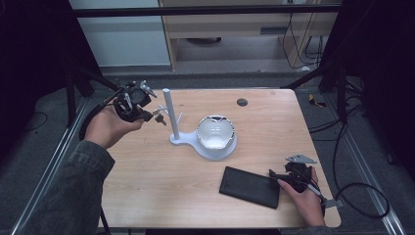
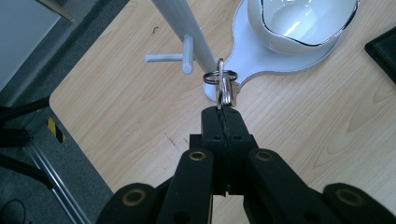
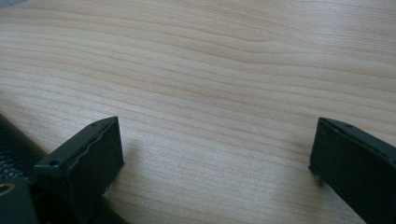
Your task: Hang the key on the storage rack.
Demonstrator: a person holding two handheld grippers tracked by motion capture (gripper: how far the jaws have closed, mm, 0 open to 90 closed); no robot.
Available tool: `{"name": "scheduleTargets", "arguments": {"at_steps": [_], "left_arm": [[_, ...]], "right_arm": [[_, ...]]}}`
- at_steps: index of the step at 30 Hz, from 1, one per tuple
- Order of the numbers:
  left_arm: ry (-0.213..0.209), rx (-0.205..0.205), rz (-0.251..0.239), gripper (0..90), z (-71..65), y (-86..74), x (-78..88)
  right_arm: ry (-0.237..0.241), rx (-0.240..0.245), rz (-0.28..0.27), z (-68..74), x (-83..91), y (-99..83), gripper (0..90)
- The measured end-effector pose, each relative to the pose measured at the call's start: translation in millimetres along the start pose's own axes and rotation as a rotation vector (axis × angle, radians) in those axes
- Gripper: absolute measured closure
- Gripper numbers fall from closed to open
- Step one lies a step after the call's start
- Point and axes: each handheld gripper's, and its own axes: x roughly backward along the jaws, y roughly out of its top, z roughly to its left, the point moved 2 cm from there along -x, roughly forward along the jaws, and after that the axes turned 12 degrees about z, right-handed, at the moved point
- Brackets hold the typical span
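My left hand-held gripper [image 2: 223,109] clamps the keys [image 2: 224,86] just beside the white stand [image 2: 187,28], not yet hung on a peg [image 2: 187,53], while my right hand-held gripper [image 3: 212,154] rests open beside the black wallet [image 1: 250,187].

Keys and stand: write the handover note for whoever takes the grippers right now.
Left gripper: shut on the keys, held in the air beside the stand's post, near its pegs.
Right gripper: open, holding nothing, low over the table next to the black wallet.
Bowl: sits on the stand's base.
Done: keys picked up and brought to the stand.
Left: by the look of it, hook the key ring over a peg, then release.
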Motion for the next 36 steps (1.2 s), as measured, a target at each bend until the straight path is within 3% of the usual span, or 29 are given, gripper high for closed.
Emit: {"name": "scheduleTargets", "arguments": {"at_steps": [19, 28, 36], "left_arm": [[0.016, 0.008, 0.056, 90.0, 8.0, 10.3, -5.3], [0.018, -0.003, 0.111, 90.0, 14.1, 18.4, -8.3], [0.022, -0.006, 0.114, 90.0, 13.6, 23.2, -12.6]], "right_arm": [[0.000, -0.001, 0.000, 0.0, 0.0, 0.0, 2.7], [0.000, 0.000, 0.000, 0.0, 0.0, 0.0, 2.7], [0.000, 0.000, 0.000, 0.0, 0.0, 0.0, 2.7]]}}
